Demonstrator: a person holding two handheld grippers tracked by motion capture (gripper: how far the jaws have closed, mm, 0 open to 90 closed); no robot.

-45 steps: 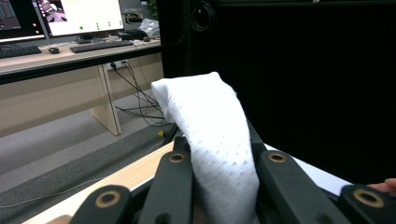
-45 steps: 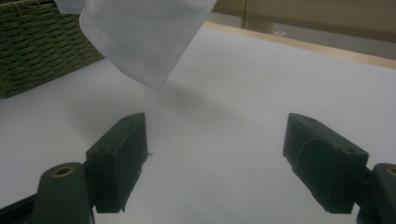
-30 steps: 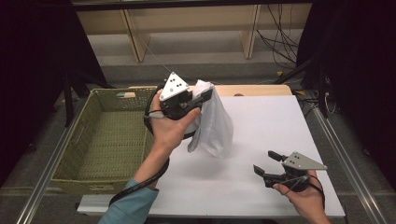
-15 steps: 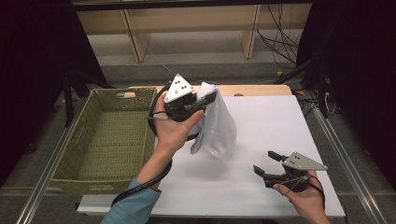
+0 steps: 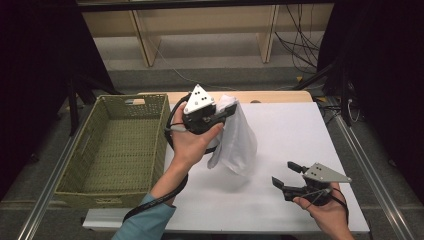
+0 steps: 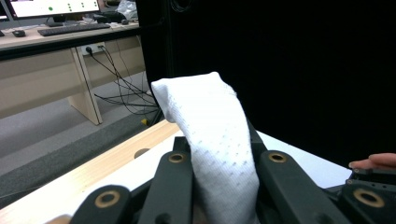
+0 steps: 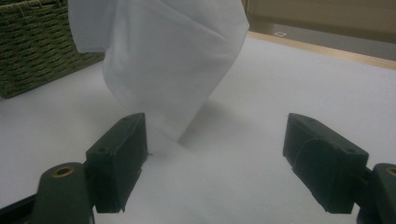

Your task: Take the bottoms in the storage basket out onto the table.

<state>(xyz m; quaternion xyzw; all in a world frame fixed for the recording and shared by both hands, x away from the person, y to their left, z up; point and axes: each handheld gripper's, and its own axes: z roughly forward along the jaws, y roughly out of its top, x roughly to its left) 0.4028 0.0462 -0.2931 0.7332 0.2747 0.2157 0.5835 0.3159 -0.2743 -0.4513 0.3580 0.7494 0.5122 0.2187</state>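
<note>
White cloth (image 6: 217,140) pinched between left tongs (image 6: 219,163), dotted weave visible close-up.

The flat white rectangular table top (image 5: 300,145) fills the middle, and the green woven rectangular basket (image 5: 117,150) stands at its nine o'clock edge, touching it. The white cloth garment (image 5: 235,137) hangs above the table's ten o'clock part, just beside the basket's near wall. The left gripper (image 5: 227,112) sits at the garment's eleven o'clock. The right gripper (image 5: 286,175) lies at the garment's four o'clock, near the table's six o'clock edge.
</note>
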